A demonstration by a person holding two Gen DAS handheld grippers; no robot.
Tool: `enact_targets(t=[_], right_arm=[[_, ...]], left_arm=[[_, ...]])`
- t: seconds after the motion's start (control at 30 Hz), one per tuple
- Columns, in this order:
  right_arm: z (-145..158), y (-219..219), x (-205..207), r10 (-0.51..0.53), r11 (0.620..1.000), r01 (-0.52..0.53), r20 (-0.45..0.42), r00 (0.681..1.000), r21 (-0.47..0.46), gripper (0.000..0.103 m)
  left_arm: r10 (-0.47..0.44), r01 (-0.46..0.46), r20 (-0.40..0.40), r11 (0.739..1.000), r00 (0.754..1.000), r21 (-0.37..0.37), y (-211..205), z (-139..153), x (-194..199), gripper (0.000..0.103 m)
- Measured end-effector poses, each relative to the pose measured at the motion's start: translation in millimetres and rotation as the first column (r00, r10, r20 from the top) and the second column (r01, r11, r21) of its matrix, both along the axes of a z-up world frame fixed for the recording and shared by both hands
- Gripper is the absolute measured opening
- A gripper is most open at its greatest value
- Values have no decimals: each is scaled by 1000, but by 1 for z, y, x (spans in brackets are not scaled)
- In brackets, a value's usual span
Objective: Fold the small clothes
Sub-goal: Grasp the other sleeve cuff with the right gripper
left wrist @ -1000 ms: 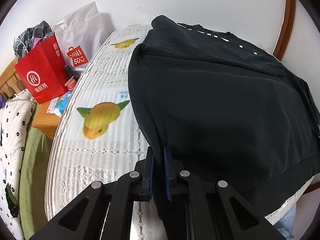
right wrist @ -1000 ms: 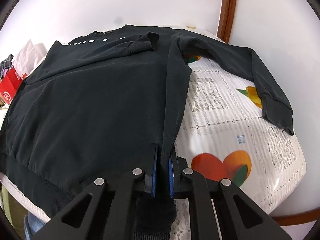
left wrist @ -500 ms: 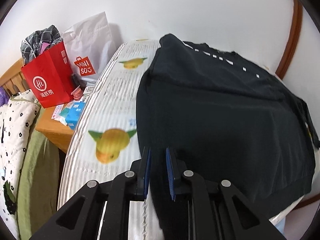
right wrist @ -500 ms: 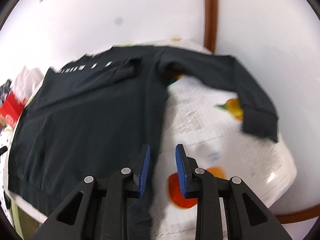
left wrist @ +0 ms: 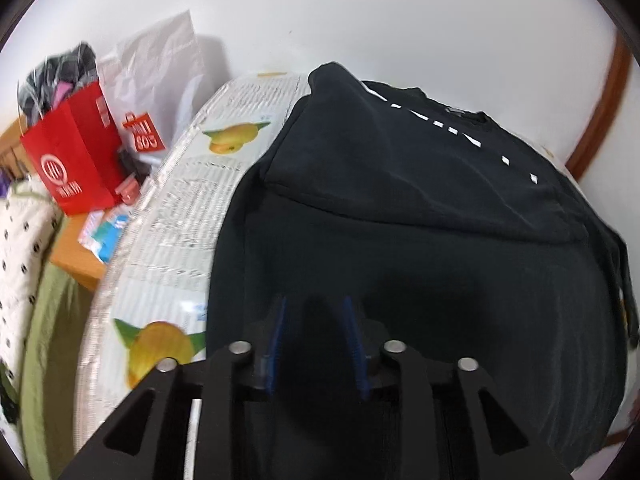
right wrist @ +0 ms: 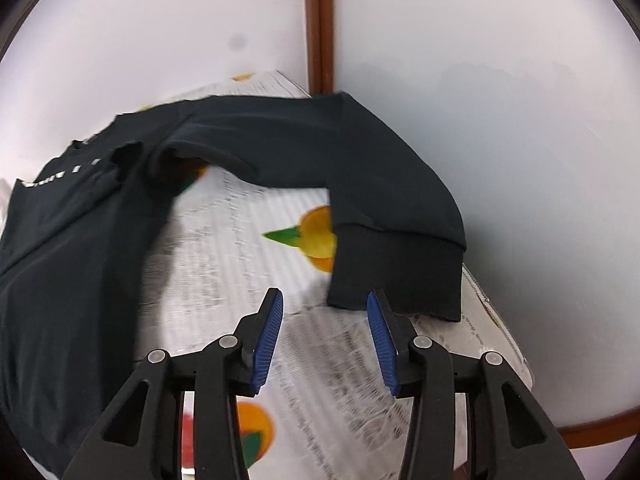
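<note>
Sweatshirt point(left wrist: 420, 248) black, flat on bed point(left wrist: 180, 216), one sleeve point(right wrist: 352, 176) out to the side, cuff just ahead of right hand-held gripper point(right wrist: 325, 306). Left hand-held gripper point(left wrist: 314, 310) over sweatshirt body, jaws opening, cloth below but not pinched; pads blurred, dark on dark. Right jaws opening too, only sheet between. Hem cut off at frame edge. Fruit-print sheet, white walls, brown trim point(right wrist: 320, 24). Red bag point(left wrist: 76, 160) and white bag point(left wrist: 160, 76) beside bed, blurred.

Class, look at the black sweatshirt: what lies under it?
The black sweatshirt lies on a fruit-printed cover; an orange shows beside its sleeve cuff. The print beneath the body is hidden.
</note>
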State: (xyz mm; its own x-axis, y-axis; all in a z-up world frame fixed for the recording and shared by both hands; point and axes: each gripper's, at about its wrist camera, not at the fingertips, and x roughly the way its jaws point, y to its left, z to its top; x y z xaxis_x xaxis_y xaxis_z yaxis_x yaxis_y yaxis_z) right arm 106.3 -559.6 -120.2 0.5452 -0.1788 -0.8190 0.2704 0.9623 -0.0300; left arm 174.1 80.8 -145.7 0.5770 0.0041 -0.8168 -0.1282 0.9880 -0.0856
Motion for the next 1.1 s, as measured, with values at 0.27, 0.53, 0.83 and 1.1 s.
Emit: enact_targets(t=[0.27, 0.53, 0.83, 1.1], right_arm=[[-23, -17, 18, -47, 999, 47, -2, 999, -1, 46], [-24, 0, 31, -29, 986, 24, -27, 999, -165, 7], [20, 31, 52, -8, 993, 14, 55, 998, -118, 5], [65, 85, 78, 78, 996, -73, 123, 989, -48, 5]], left_arm=[[-51, 48, 36, 994, 998, 94, -22, 1, 26, 72], [-65, 62, 45, 996, 997, 61, -22, -1, 35, 71], [-91, 88, 33, 992, 995, 88, -16, -2, 37, 66], [-85, 81, 45, 994, 995, 74, -1, 0, 35, 66]])
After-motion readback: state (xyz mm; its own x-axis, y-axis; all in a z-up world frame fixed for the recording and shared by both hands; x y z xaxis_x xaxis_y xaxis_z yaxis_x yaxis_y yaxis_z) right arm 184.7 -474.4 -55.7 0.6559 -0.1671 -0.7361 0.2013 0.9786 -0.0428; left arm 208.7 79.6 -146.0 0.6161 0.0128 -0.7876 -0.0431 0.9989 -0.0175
